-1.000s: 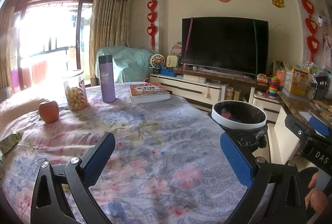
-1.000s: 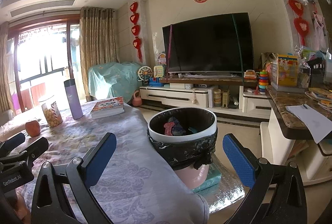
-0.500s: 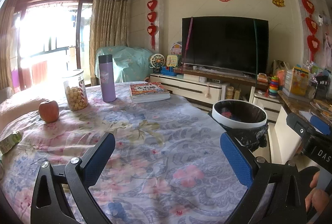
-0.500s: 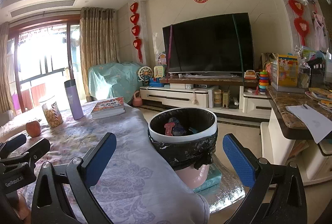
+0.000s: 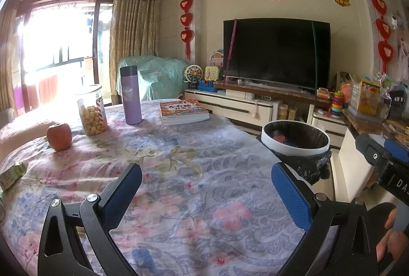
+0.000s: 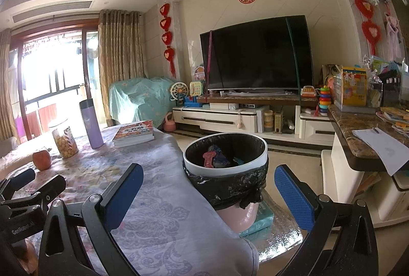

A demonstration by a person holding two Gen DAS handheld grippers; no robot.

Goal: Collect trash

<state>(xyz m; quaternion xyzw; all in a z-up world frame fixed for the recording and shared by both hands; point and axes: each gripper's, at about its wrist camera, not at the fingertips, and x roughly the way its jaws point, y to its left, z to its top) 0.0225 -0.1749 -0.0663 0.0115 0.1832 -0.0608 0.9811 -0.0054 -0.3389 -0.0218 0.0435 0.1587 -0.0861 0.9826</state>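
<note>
Jaws of the left gripper (image 5: 206, 195) stood wide apart, grasping nothing, blue pads (image 5: 124, 190) above the floral tablecloth (image 5: 179, 173). Jaws of the right gripper (image 6: 208, 195) were equally spread and empty. Ahead of the right jaws, between the pads, sat the trash bin (image 6: 225, 171), black-lined, with scraps inside; their kind could not be made out. Left of the left jaws, a small green carton (image 5: 11, 175) lay cut off at the frame edge. Beyond stood an apple (image 5: 59, 135), snack jar (image 5: 91, 111), purple bottle (image 5: 131, 95) and books (image 5: 182, 111). Readable lettering: "GenRobot.ai" on the left unit; "DA", truncated, on the right unit.
</note>
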